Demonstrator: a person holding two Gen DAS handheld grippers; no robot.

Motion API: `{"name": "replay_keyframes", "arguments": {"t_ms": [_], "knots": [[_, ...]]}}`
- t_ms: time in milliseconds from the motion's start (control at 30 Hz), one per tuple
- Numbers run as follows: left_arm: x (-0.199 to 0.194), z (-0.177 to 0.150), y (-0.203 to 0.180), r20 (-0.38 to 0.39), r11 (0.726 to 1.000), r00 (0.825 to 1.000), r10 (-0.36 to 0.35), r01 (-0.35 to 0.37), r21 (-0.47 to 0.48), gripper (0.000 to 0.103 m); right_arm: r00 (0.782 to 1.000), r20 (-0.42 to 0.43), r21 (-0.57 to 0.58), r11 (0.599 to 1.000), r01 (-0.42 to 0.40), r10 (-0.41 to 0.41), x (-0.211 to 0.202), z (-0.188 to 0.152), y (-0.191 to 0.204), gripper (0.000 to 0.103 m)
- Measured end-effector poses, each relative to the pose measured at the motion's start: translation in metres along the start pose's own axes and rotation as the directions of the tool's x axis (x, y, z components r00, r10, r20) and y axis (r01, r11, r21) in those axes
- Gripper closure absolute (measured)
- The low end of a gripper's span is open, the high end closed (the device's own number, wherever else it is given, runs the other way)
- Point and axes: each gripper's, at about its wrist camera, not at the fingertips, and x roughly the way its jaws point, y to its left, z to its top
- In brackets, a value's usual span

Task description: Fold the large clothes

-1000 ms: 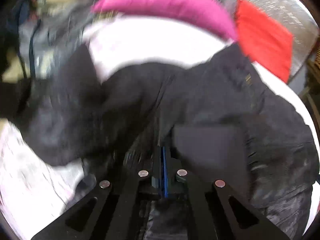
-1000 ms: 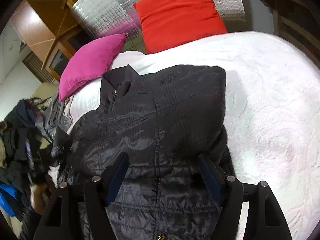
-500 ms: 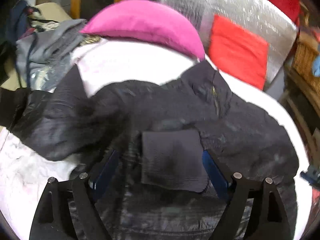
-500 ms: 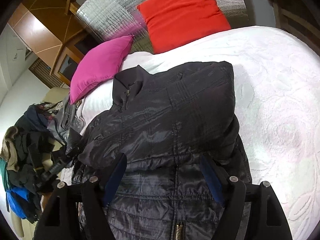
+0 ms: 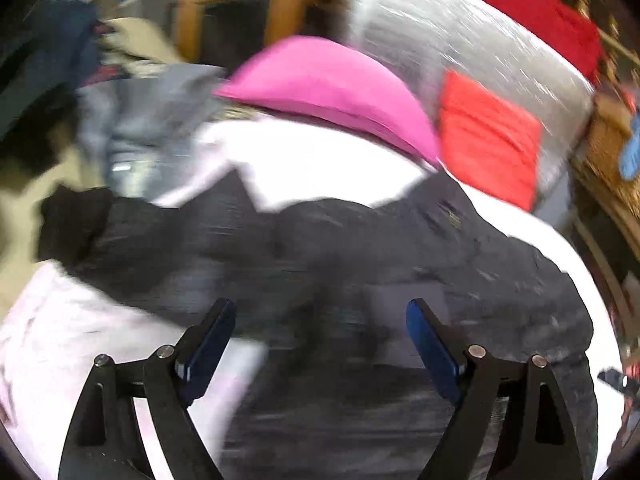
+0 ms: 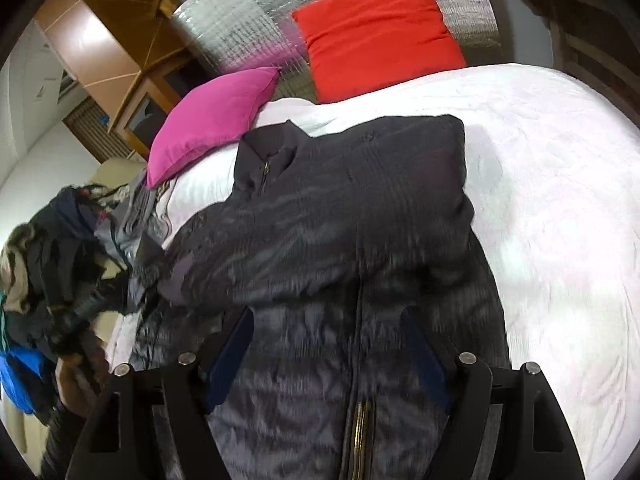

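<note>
Black jacket (image 6: 352, 216) lies on the white bed (image 6: 560, 208), collar toward the upper left of the right wrist frame, zip running down to the bottom centre.

The right gripper (image 6: 328, 344) hovers over the zip, jaws wide and empty. The left gripper (image 5: 320, 336), jaws opening with nothing pinched between them, sits nearer the loose sleeve (image 5: 104, 236) trailing to the left of its blurred frame. Both point steeply down at the cloth.
</note>
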Motion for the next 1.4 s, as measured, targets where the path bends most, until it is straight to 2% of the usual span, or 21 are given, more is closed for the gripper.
{"name": "replay_keyframes", "arguments": {"t_ms": [67,133,200,267,400,433,533,733,767,800,833,867,1000,1200,1333,1400], "knots": [[-0.015,0.000,0.049,0.042,0.994,0.995,0.095,-0.093,-0.063,0.014,1.000,0.001,-0.010,1.000,0.011,-0.011,-0.006,-0.012,0.002,0.024],[-0.017,0.001,0.093,0.047,0.978,0.981,0.188,-0.182,-0.107,0.014,1.000,0.007,-0.021,1.000,0.019,-0.019,-0.014,-0.021,0.005,0.024],[-0.019,0.001,0.136,0.037,0.958,0.966,0.254,-0.246,-0.146,0.014,1.000,0.012,-0.025,0.999,0.029,-0.028,-0.020,-0.025,0.008,0.024],[-0.016,0.003,0.170,0.036,0.933,0.944,0.329,-0.319,-0.164,0.014,0.999,0.019,-0.040,0.998,0.047,-0.046,-0.024,-0.027,0.012,0.024],[-0.004,0.009,0.213,0.019,0.917,0.926,0.377,-0.370,-0.149,0.014,0.998,0.030,-0.049,0.997,0.061,-0.060,-0.027,-0.029,0.021,0.024],[0.002,0.010,0.220,0.014,0.919,0.928,0.371,-0.366,-0.146,0.014,0.998,0.029,-0.051,0.997,0.063,-0.061,-0.027,-0.029,0.023,0.024],[0.018,0.014,0.224,-0.006,0.924,0.932,0.364,-0.362,-0.122,0.014,0.997,0.024,-0.053,0.996,0.077,-0.075,-0.023,-0.030,0.026,0.024],[0.056,0.025,0.232,-0.043,0.914,0.920,0.391,-0.393,-0.101,0.014,0.995,0.006,-0.052,0.994,0.095,-0.095,-0.014,-0.035,0.027,0.024],[0.057,0.026,0.233,-0.043,0.914,0.920,0.389,-0.391,-0.107,0.024,0.995,0.006,-0.055,0.994,0.098,-0.098,-0.013,-0.035,0.028,0.024],[0.058,0.028,0.234,-0.046,0.916,0.922,0.384,-0.386,-0.110,0.038,0.995,0.007,-0.059,0.993,0.101,-0.101,-0.013,-0.036,0.028,0.024],[0.064,0.030,0.237,-0.082,0.916,0.923,0.377,-0.384,-0.112,0.086,0.995,0.009,-0.063,0.993,0.104,-0.104,-0.013,-0.036,0.028,0.024],[0.067,0.031,0.240,-0.115,0.914,0.920,0.374,-0.387,-0.121,0.093,0.995,0.012,-0.065,0.992,0.104,-0.104,-0.013,-0.037,0.028,0.024],[0.055,0.033,0.236,-0.103,0.921,0.929,0.354,-0.366,-0.134,0.094,0.996,0.026,-0.039,0.995,0.089,-0.088,-0.017,-0.038,0.021,0.024],[0.000,0.058,0.195,-0.009,0.952,0.955,0.297,-0.296,-0.080,0.094,0.997,0.055,0.007,0.998,0.056,-0.056,-0.030,-0.041,0.007,0.024],[-0.042,0.083,0.139,0.058,0.972,0.970,0.236,-0.236,-0.009,0.094,0.996,0.085,0.036,0.999,0.022,-0.025,-0.045,-0.043,-0.005,0.024],[-0.061,0.096,0.099,0.076,0.984,0.982,0.173,-0.175,0.017,0.094,0.994,0.105,0.058,0.998,0.004,-0.010,-0.054,-0.044,-0.014,0.024]]}}
